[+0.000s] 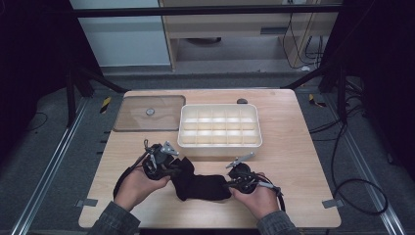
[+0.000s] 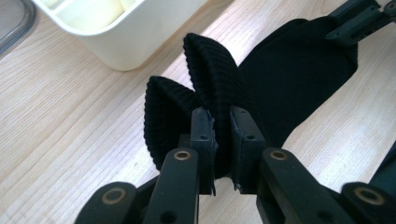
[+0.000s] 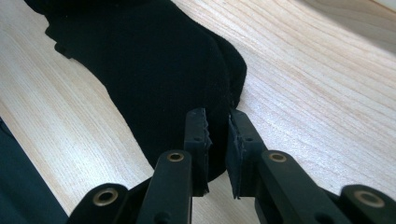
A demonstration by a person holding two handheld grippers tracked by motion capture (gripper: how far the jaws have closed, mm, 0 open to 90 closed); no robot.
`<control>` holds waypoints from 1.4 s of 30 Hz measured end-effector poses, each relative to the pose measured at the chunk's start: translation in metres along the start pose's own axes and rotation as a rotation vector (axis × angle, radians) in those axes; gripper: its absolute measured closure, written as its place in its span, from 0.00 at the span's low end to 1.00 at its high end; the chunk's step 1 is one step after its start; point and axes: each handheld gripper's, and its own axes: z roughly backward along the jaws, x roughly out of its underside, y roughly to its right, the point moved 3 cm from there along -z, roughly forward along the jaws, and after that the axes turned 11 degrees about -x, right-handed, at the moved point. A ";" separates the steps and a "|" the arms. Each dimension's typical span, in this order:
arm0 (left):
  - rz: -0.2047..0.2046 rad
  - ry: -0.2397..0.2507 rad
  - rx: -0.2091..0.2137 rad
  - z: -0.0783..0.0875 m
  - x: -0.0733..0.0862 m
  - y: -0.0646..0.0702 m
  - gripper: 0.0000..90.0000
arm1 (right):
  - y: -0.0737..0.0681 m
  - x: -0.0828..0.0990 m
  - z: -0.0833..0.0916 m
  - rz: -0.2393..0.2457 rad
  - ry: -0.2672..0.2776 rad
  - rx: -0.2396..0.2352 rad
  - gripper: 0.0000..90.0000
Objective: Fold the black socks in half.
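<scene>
- Nearest to you, your two hands come in over the near edge of the surface, each holding a tool, with the black sock stretched between them.
- Your left tool is clamped on the ribbed cuff end of the sock; in the left gripper view the cuff bunches into two upright folds, and the jaws pinch the fabric tightly between them.
- Your right tool grips the opposite end of the sock; in the right gripper view the black fabric runs down between the two jaws, which stand close together on it.
- The sock lies on the surface just in front of the white divided box, on your side of it, with its cuff end lifted a little off the wood at the left tool and the rest lying flat.
- The white divided box sits behind the sock, near the middle of the surface; its small compartments look bare of anything.
- A clear flat lid with a round knob lies flat just left of the box, touching or nearly touching its side; you cannot tell which.
- A small dark object rests just behind the box, near the far edge of the surface; it is too small to make out.
</scene>
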 end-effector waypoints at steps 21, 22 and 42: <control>-0.104 0.001 0.061 -0.012 -0.026 0.048 0.90 | 0.005 0.004 -0.003 -0.019 0.014 -0.012 0.89; -0.108 0.002 0.066 -0.012 -0.027 0.050 0.90 | 0.005 0.004 -0.003 -0.023 0.013 -0.011 0.89; -0.165 -0.030 0.075 -0.029 -0.038 0.075 0.90 | 0.008 0.006 -0.005 -0.034 0.020 -0.024 0.88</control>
